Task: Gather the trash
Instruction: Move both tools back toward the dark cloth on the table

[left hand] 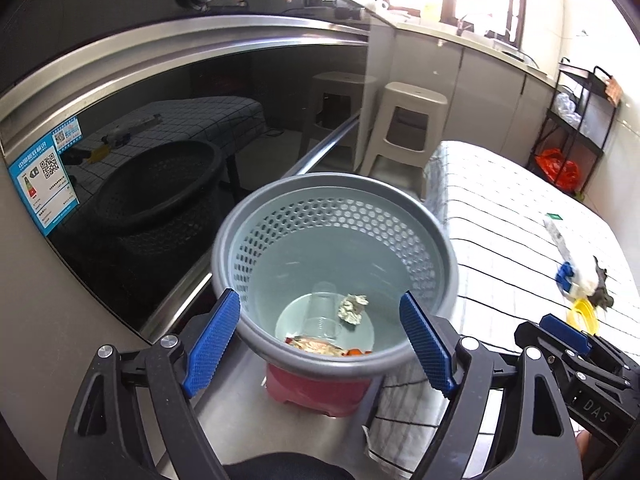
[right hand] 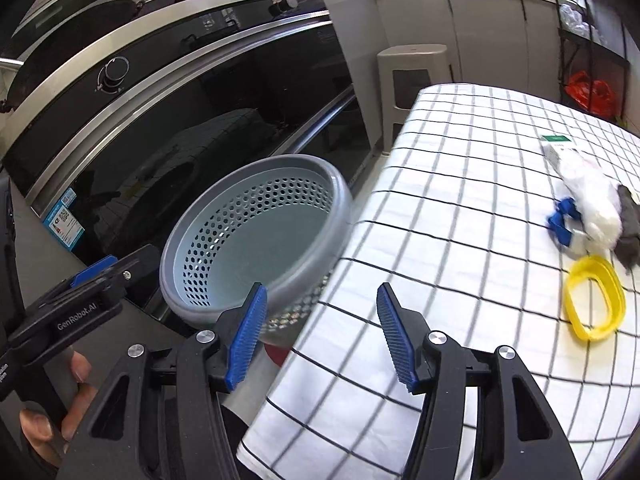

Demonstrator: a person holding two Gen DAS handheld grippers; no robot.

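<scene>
Here, both hand-held grippers, left and right, spread wide, empty; seemingly crumpled paper in basket.

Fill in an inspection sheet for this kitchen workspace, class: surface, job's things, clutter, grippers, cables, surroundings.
Surface: table under a white checked cloth.
Job's things: grey perforated bin on a red stool beside the table, holding a crumpled paper ball, a clear cup and a wrapper; on the cloth, a yellow ring, a white packet and a blue piece.
Clutter: nothing seen.
Grippers: left gripper open, above the bin; right gripper open, empty.
Cables: nothing seen.
Surroundings: oven door, beige stool, black rack.
</scene>
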